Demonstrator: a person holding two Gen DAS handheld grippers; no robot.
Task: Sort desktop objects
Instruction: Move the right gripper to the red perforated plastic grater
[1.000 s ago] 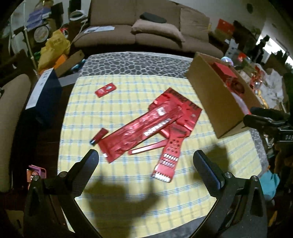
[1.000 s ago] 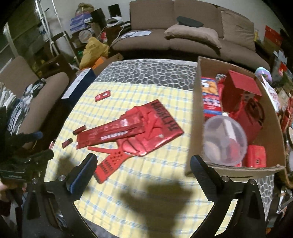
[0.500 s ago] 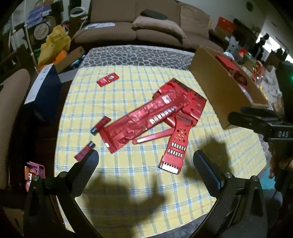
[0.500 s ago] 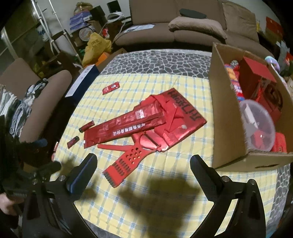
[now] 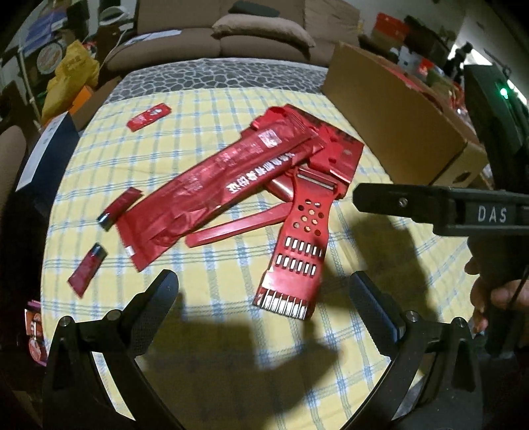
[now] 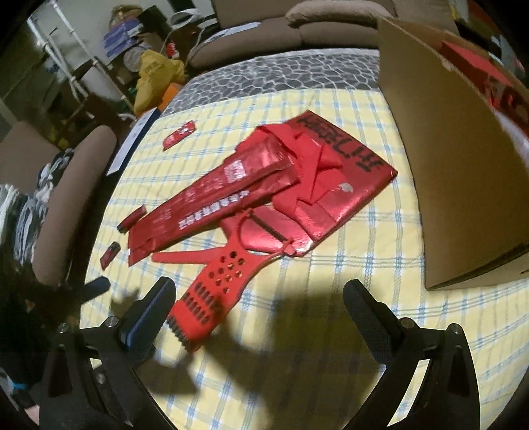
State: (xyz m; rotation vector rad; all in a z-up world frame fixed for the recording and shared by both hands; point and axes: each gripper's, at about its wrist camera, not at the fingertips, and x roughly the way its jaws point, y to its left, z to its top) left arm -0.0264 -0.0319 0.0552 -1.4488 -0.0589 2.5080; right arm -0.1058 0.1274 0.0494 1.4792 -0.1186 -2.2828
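Note:
A pile of red things lies mid-table: a long red foil packet, a flat red folded package under it, and a red plastic grater nearest me. My left gripper is open and empty, just short of the grater's near end. My right gripper is open and empty, over the grater's near end. One right finger reaches in from the right in the left wrist view.
Small red sachets lie scattered on the yellow checked tablecloth. An open cardboard box with red items stands at the right. A sofa and chairs surround the table.
Both grippers have come forward and lower toward the red pile; the grater now lies close to both sets of fingers. Nothing on the table has moved.

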